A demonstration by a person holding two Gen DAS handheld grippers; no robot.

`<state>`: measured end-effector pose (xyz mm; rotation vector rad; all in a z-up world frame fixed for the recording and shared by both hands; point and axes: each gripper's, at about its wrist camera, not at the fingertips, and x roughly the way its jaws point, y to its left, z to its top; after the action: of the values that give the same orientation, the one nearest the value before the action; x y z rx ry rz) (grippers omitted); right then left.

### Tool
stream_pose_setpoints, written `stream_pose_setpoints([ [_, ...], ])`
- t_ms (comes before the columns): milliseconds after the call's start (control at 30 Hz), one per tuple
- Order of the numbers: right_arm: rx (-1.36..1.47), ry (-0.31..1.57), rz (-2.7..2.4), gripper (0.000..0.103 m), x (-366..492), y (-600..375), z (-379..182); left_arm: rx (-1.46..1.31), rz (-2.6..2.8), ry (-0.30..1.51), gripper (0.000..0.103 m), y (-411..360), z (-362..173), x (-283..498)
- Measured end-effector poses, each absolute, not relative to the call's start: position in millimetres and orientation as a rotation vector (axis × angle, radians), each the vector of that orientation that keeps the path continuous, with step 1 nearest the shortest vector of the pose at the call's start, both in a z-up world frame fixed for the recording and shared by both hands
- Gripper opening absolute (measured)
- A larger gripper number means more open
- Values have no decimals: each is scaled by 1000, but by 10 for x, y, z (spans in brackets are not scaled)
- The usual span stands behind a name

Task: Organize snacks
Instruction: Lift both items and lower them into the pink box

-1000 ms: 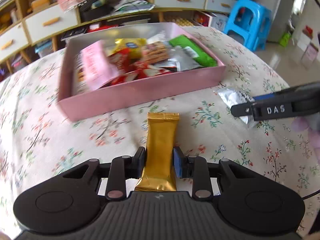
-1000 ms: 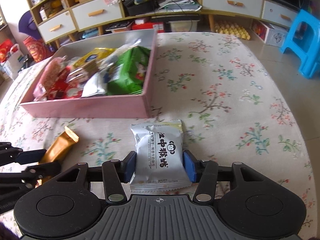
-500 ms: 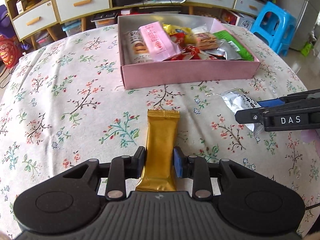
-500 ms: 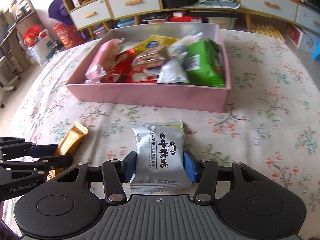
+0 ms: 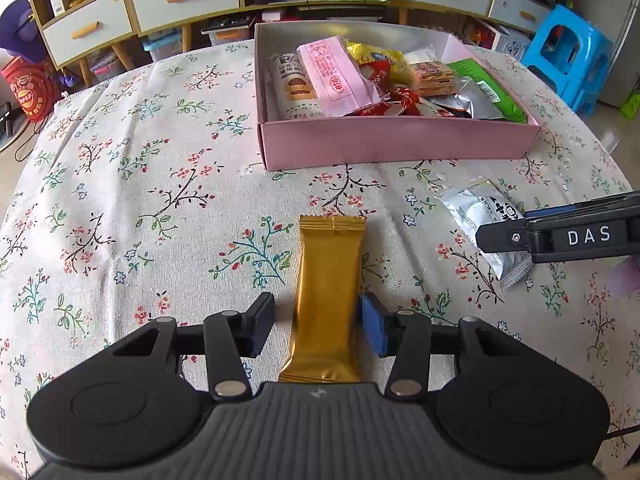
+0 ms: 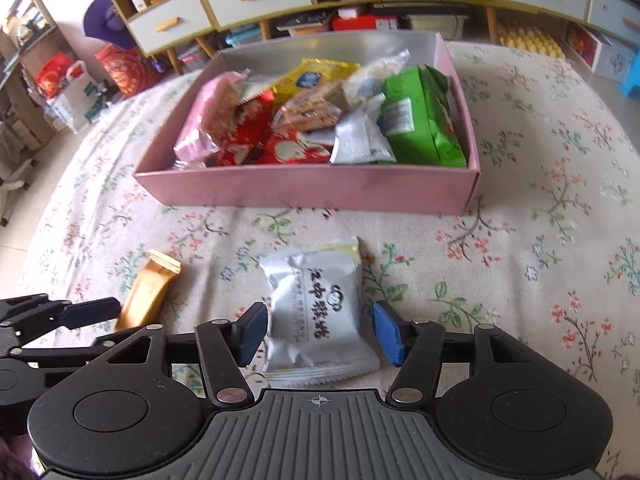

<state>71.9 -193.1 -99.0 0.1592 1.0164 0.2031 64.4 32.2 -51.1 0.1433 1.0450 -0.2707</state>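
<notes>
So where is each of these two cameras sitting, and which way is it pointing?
Left wrist: rides on the left gripper, angled down over its fingers at the gold bar between the open jaws, which have just been opening; the right gripper's finger enters at the right edge.
Right wrist: rides on the right gripper, angled down at the silver packet between jaws that have likewise just opened; the left gripper shows lower left.
Shared: pink box, floral tablecloth, both snacks.

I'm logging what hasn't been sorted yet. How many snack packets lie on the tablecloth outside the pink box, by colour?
Gold: 1, the gold wafer bar, between the open left gripper pads.
Silver: 1, the silver biscuit packet, between the open right gripper pads.
Total: 2, both on the floral tablecloth in front of the pink box.
</notes>
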Motion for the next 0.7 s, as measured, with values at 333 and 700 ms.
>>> stream_pose_setpoints([
  [333, 61, 1015, 195, 50, 691, -1773, -983, 174, -284, 1049, 27, 286, -487, 611],
  [700, 123, 1009, 198, 46, 698, -1846, -868, 74, -285, 1040, 26, 430, -354, 647],
])
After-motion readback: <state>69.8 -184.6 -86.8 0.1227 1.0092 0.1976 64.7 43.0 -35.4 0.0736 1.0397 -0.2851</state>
